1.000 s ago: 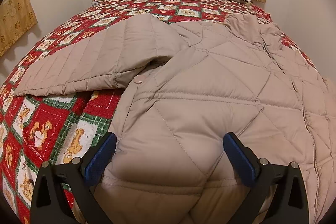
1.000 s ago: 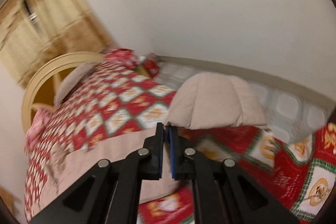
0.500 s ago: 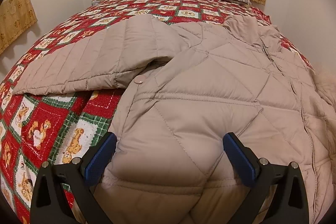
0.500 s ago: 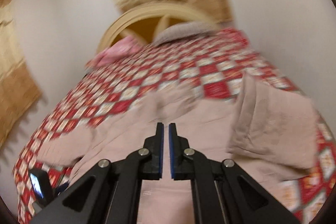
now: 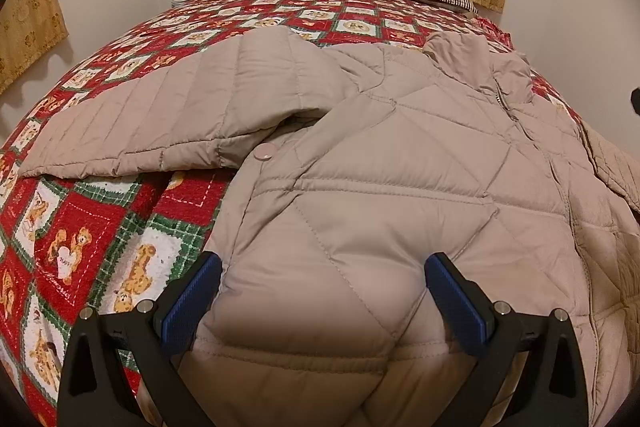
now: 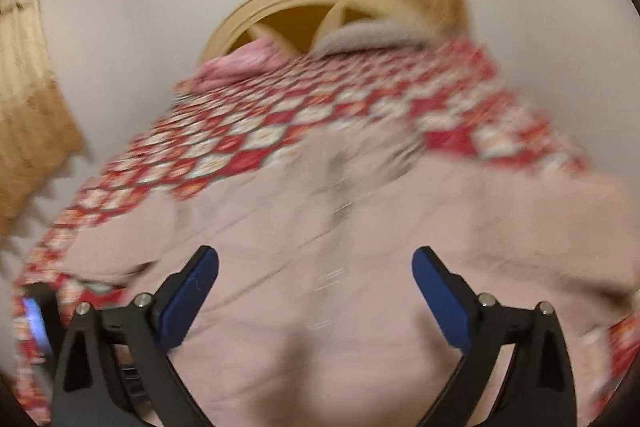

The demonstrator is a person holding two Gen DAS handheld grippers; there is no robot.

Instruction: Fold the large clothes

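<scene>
The beige quilted jacket (image 5: 400, 163) lies spread front-up across the red patchwork bedspread (image 5: 80, 227), one sleeve (image 5: 160, 123) stretched out sideways toward the bed's left. The right gripper (image 6: 316, 291), clenched on a sleeve half a second ago, now hangs released above the jacket's body, so that sleeve looks folded in. The left gripper (image 5: 323, 291) stays released, straddling the hem, probably readying the next fold.

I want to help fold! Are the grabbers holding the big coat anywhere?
No. Both the left gripper and the right gripper have open jaws over the beige coat; neither pinches it.
</scene>
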